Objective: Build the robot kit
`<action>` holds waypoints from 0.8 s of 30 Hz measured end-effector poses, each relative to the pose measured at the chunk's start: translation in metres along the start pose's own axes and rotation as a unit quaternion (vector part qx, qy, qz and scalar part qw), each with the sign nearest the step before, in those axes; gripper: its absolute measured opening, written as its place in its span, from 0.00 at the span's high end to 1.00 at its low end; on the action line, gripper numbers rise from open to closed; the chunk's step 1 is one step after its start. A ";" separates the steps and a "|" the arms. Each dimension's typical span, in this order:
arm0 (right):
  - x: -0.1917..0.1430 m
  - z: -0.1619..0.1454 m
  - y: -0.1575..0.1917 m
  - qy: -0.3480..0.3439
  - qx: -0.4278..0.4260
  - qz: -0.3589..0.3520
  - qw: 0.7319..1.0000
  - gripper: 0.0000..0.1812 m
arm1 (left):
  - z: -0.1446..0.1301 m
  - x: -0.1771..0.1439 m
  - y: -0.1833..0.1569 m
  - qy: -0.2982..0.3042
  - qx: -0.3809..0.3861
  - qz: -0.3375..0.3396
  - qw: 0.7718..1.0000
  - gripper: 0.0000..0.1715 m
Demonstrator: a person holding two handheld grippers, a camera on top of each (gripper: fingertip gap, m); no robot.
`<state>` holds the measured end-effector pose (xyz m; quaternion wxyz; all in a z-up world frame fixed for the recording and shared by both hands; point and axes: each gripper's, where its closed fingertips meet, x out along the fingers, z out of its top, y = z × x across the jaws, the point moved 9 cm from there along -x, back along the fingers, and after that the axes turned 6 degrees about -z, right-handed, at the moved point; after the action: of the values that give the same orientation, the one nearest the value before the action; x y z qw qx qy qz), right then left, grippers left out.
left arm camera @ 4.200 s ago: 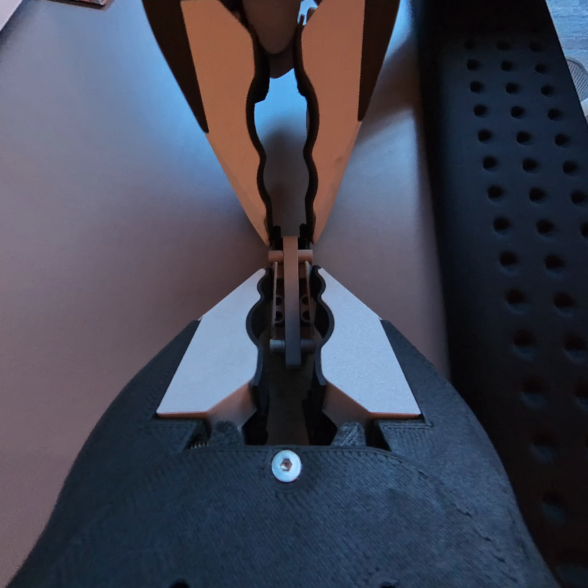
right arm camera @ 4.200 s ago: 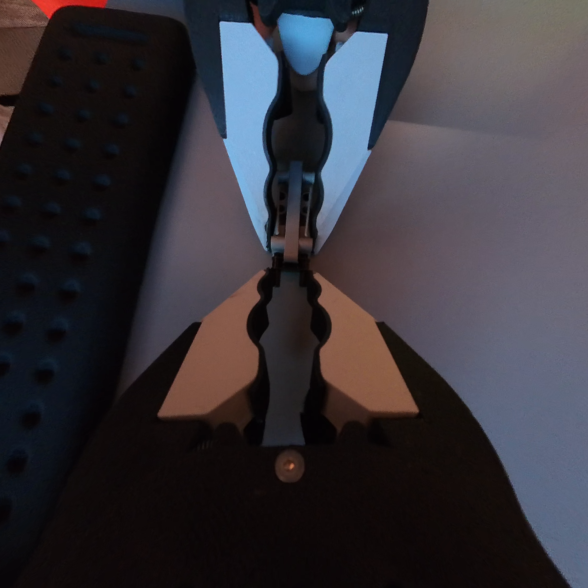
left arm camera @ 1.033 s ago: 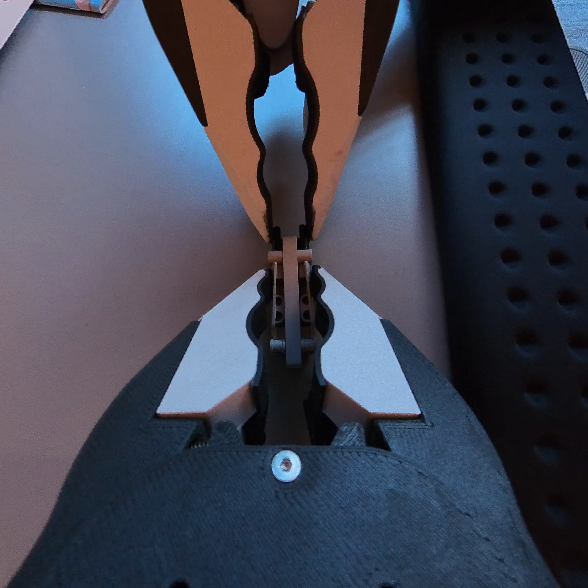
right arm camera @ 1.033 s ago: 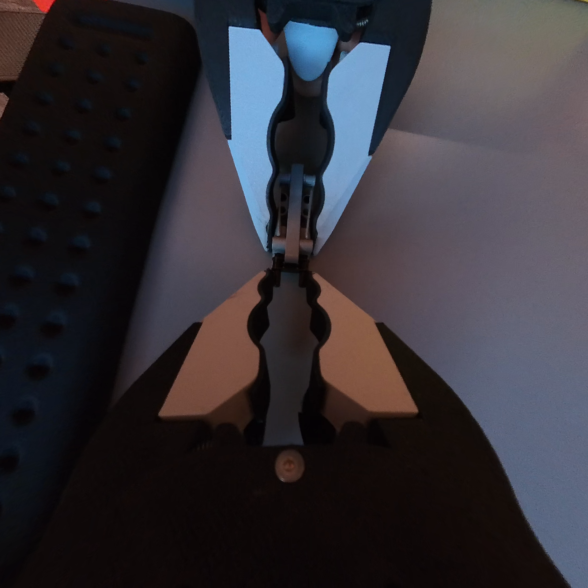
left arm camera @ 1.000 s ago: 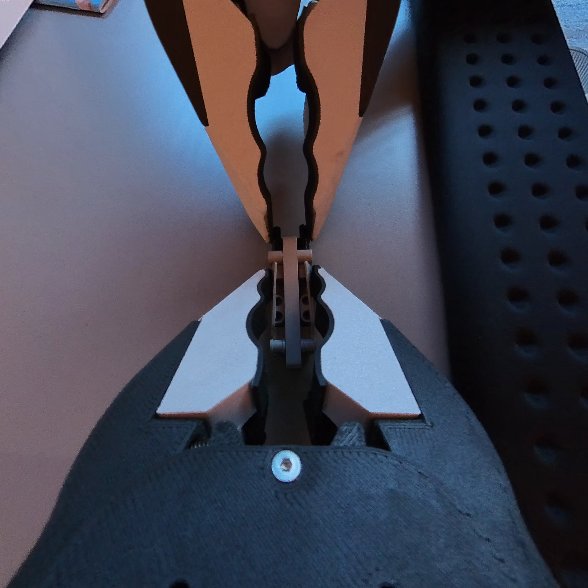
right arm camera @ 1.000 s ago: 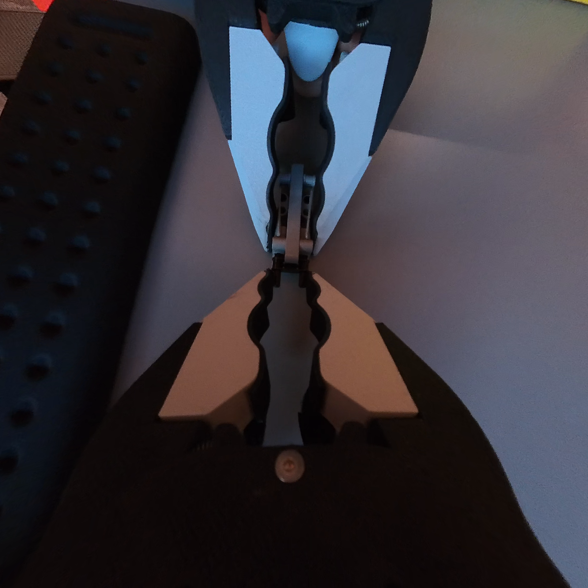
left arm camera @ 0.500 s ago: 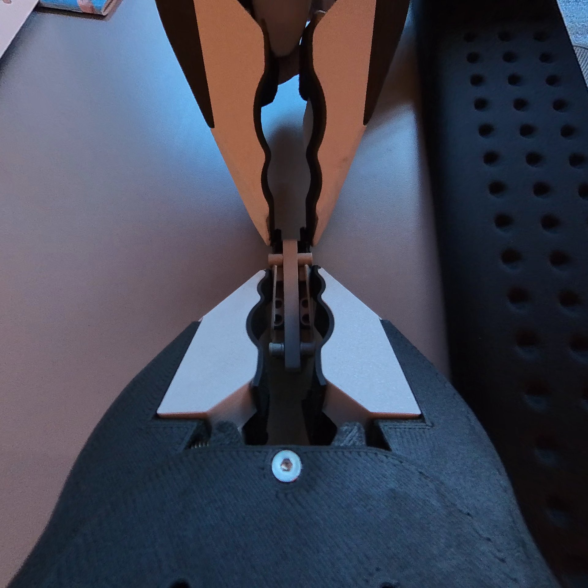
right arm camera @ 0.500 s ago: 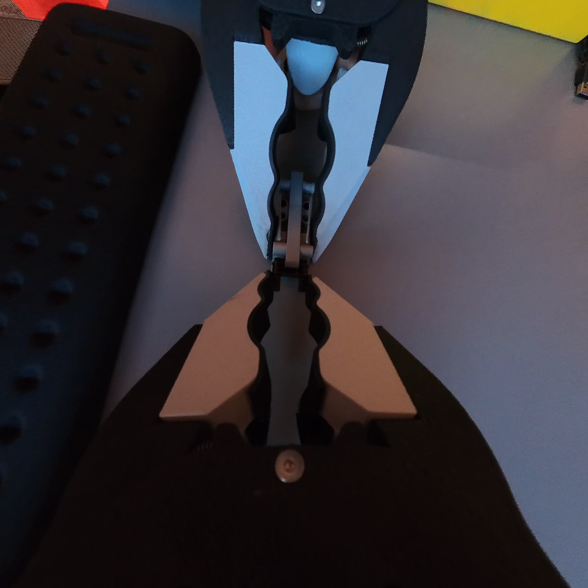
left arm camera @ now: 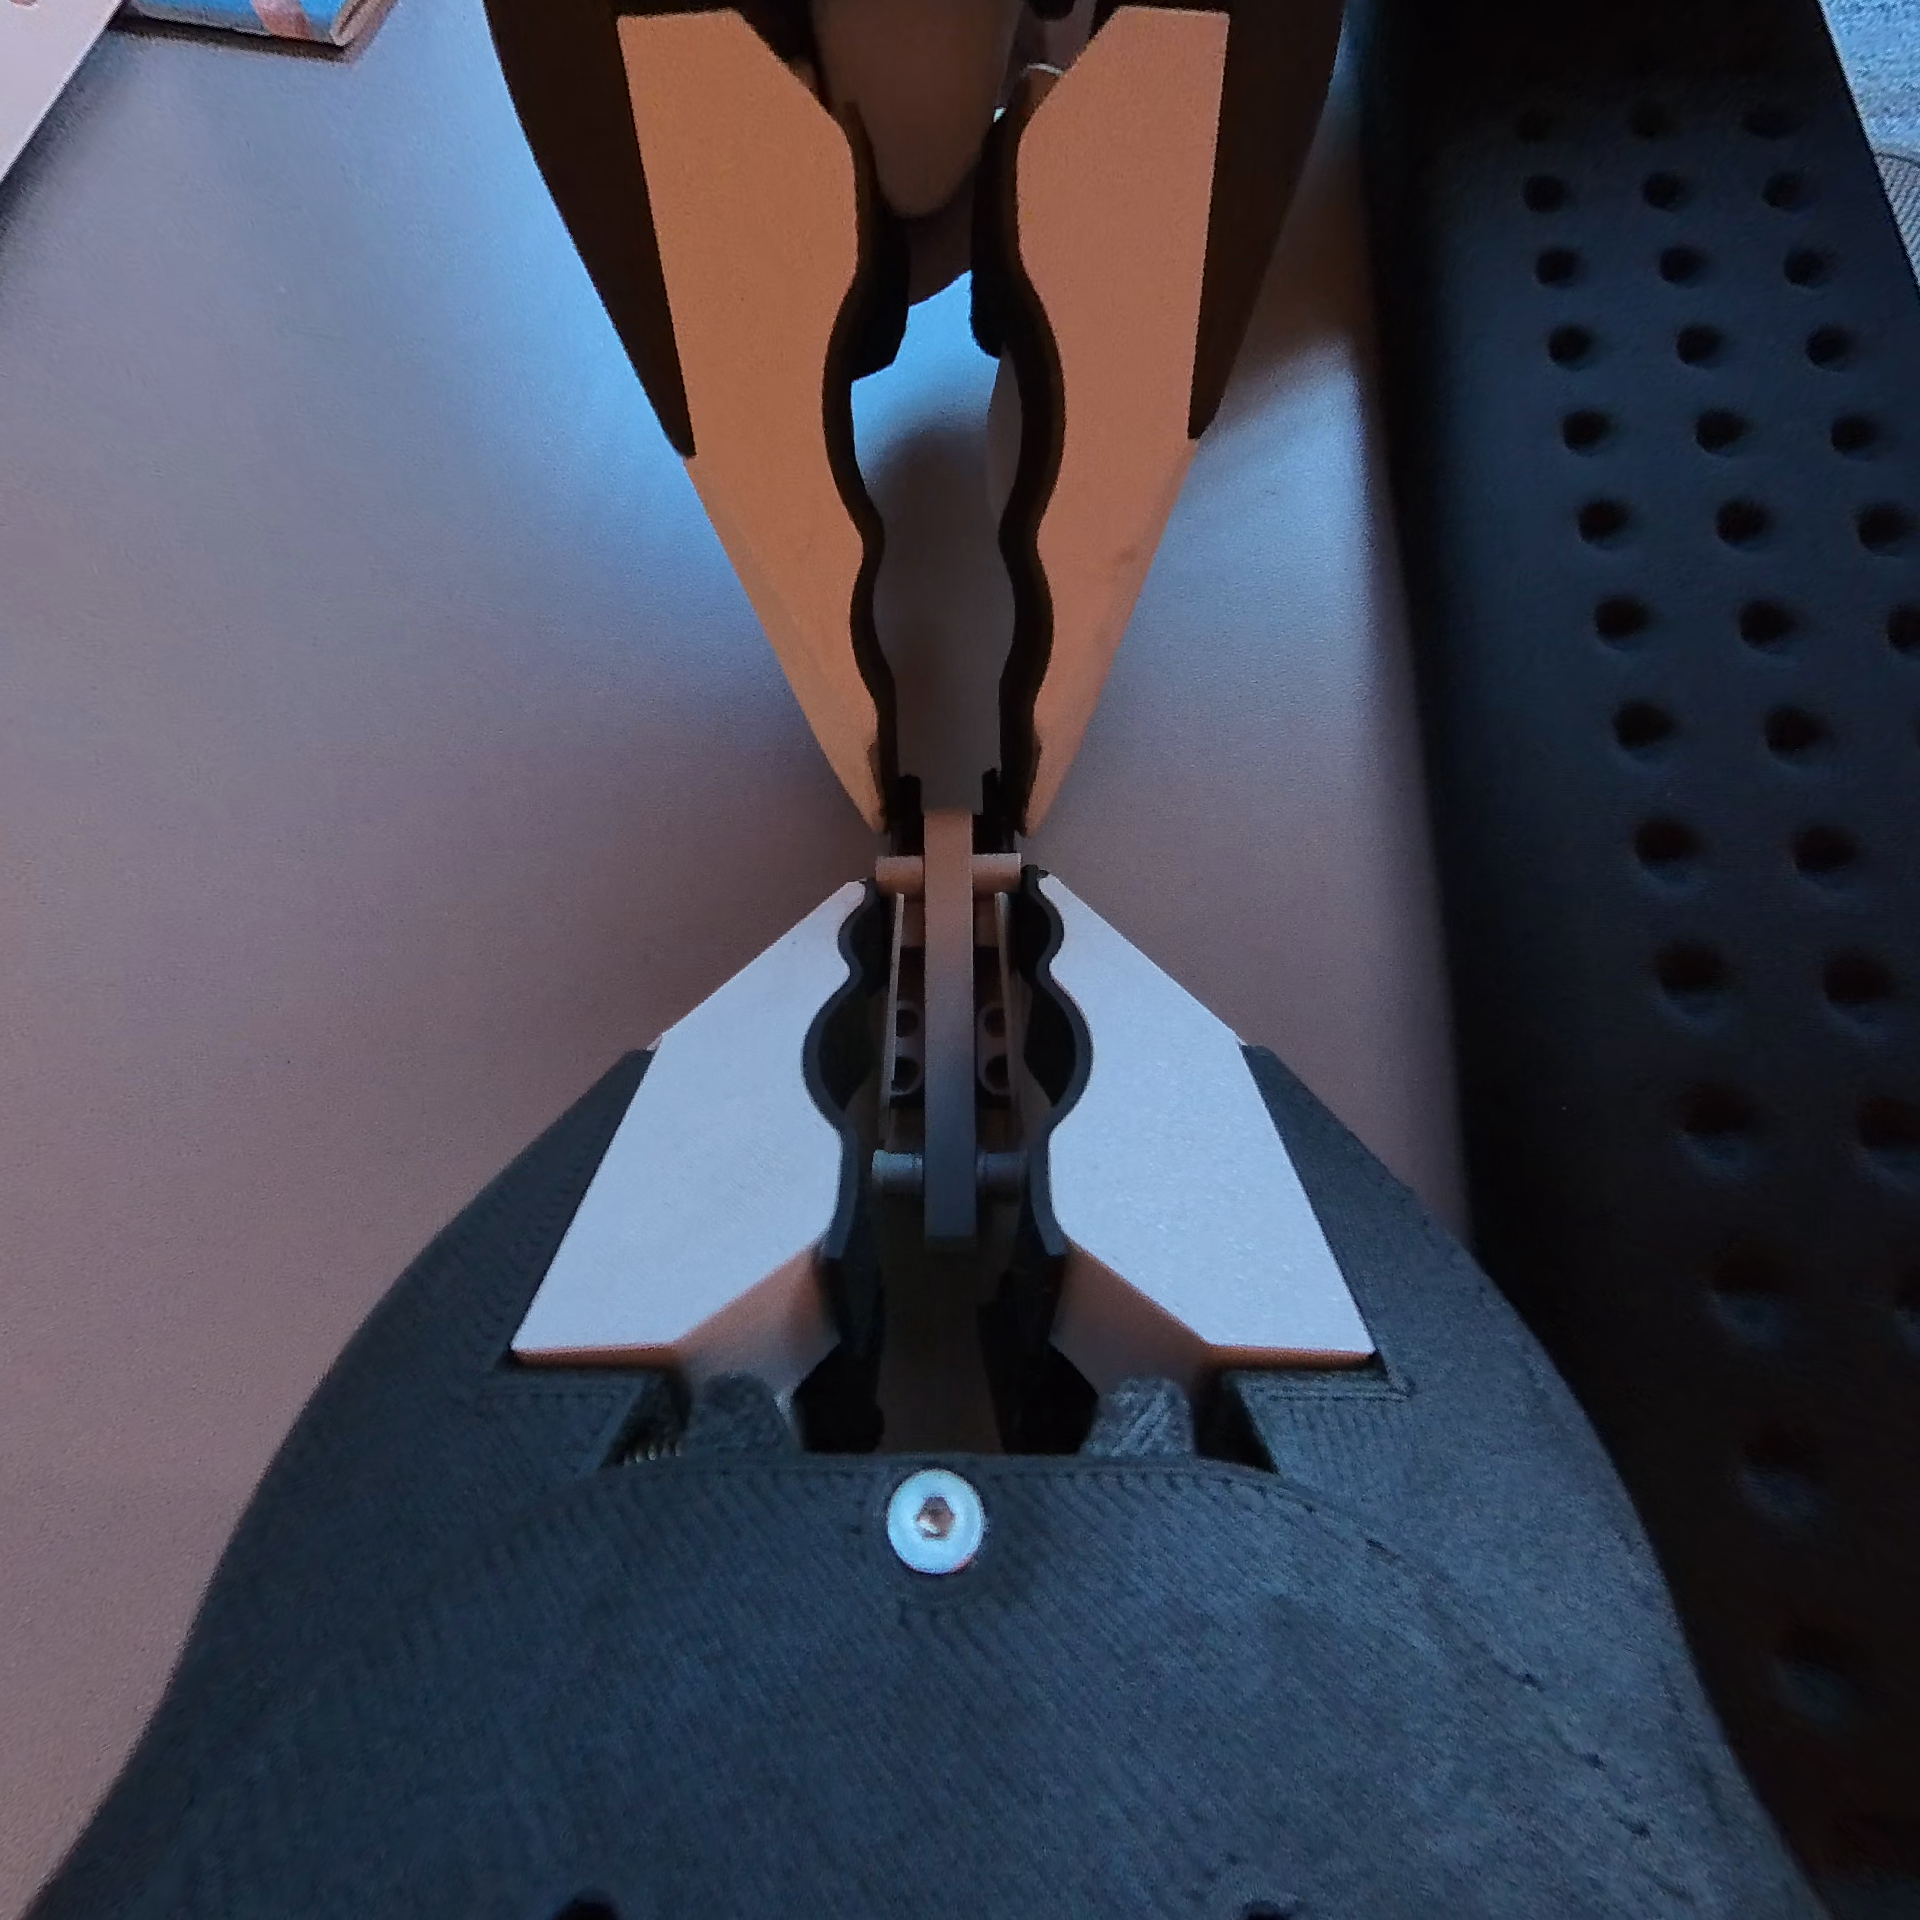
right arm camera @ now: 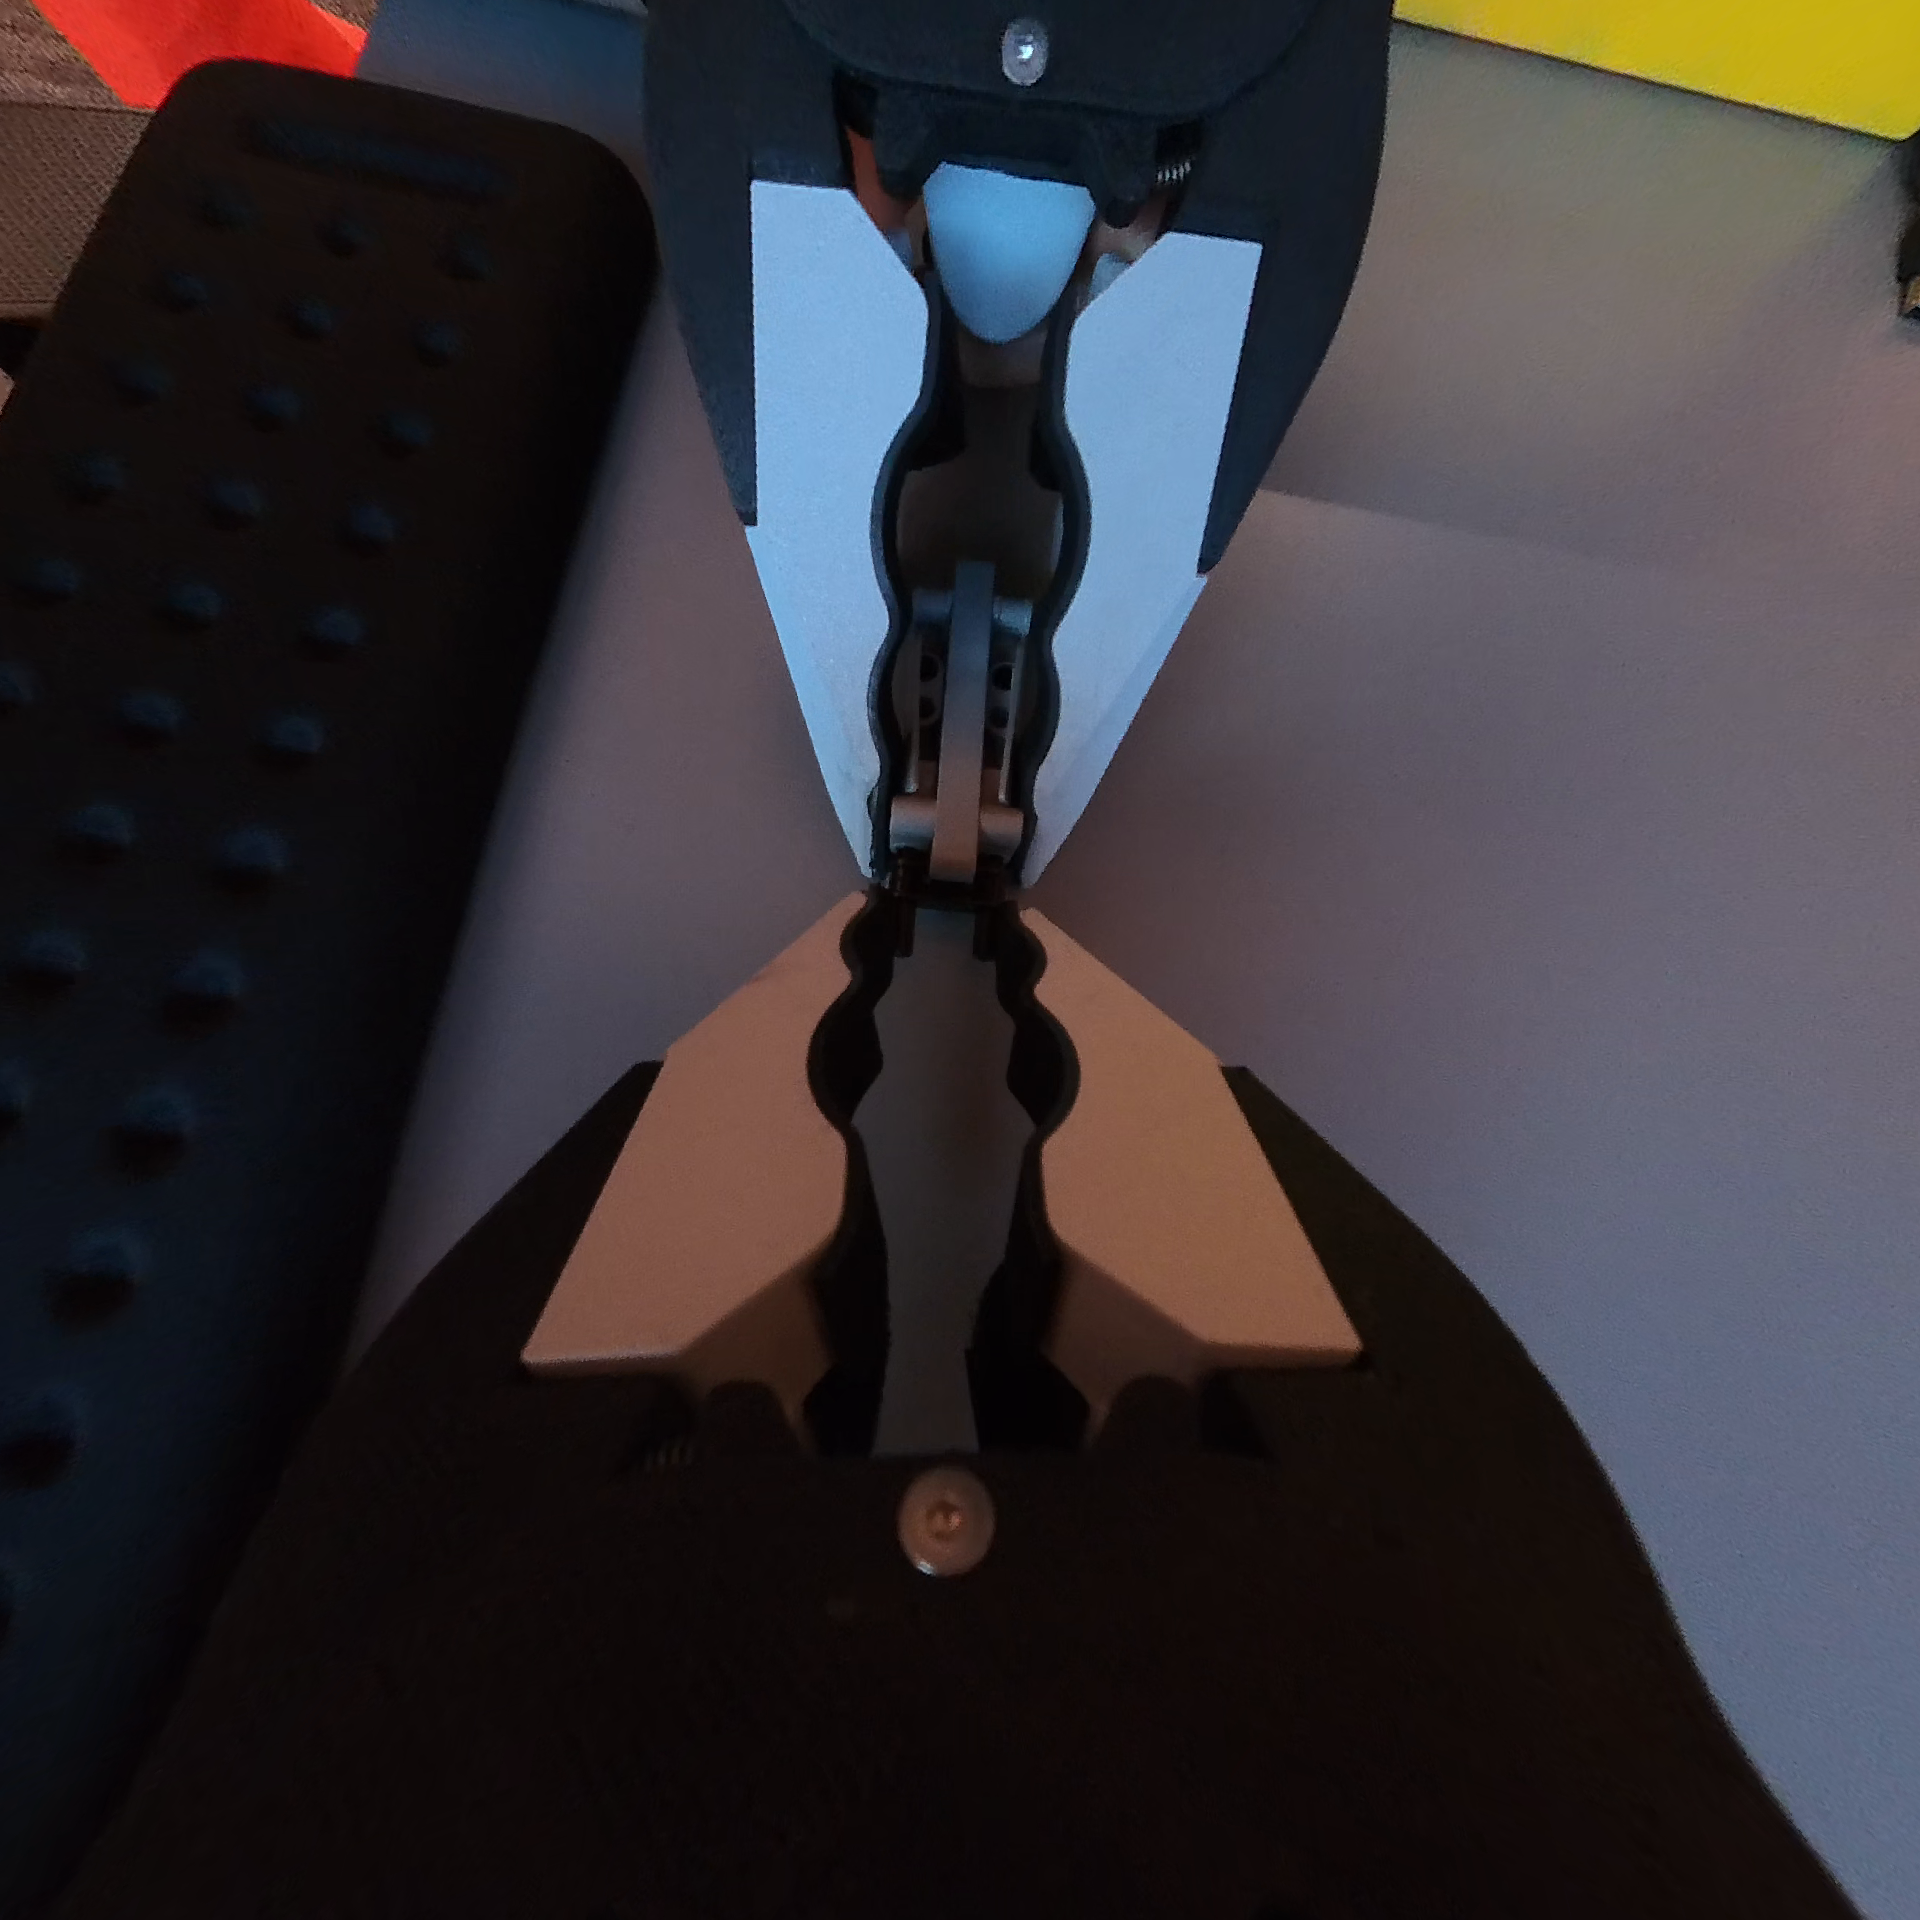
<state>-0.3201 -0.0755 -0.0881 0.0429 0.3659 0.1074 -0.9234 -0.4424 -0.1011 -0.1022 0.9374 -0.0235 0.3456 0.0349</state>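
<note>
My two grippers meet tip to tip just above a pale table (left arm camera: pixel 312 727). My left gripper (left arm camera: pixel 951 888) is shut on a small grey part (left arm camera: pixel 948 1039): a thin disc on a cross pin between two plates with holes. The part also shows in the right wrist view (right arm camera: pixel 966 707), inside the left gripper (right arm camera: pixel 951 852). My right gripper (right arm camera: pixel 945 914) comes from the opposite side. Its jaws stand narrow, with the tips closed on the protruding end of the disc. In the left wrist view the right gripper (left arm camera: pixel 951 805) reaches down from the top.
A long black mat with rows of dimples (left arm camera: pixel 1714 727) lies beside the grippers, on the left in the right wrist view (right arm camera: pixel 208 623). A yellow sheet (right arm camera: pixel 1662 52), a red thing (right arm camera: pixel 177 42) and a small dark object (right arm camera: pixel 1907 281) lie at the far edges. A blue book (left arm camera: pixel 260 16) lies far left. Less than 4 cm separates the two grippers' tips.
Both grips are the same. The joined grippers have shifted slightly, so the right wrist view now shows more of the left gripper's body and the yellow sheet.
</note>
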 end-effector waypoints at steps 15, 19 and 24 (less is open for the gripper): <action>0.000 -0.006 -0.001 -0.008 0.021 0.009 1.000 0.89 | -0.001 -0.002 -0.003 -0.002 0.004 0.008 1.000 0.85; -0.001 -0.007 -0.003 -0.013 0.028 0.009 0.999 0.89 | -0.002 -0.003 -0.001 -0.002 -0.010 0.006 1.000 0.86; -0.004 -0.011 -0.004 -0.036 0.052 0.020 0.998 0.89 | -0.002 -0.002 0.000 -0.002 -0.013 0.003 1.000 0.86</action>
<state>-0.3111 -0.0690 -0.0924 0.0457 0.3362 0.0503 -0.9393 -0.4454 -0.1016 -0.1025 0.9377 -0.0352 0.3432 0.0420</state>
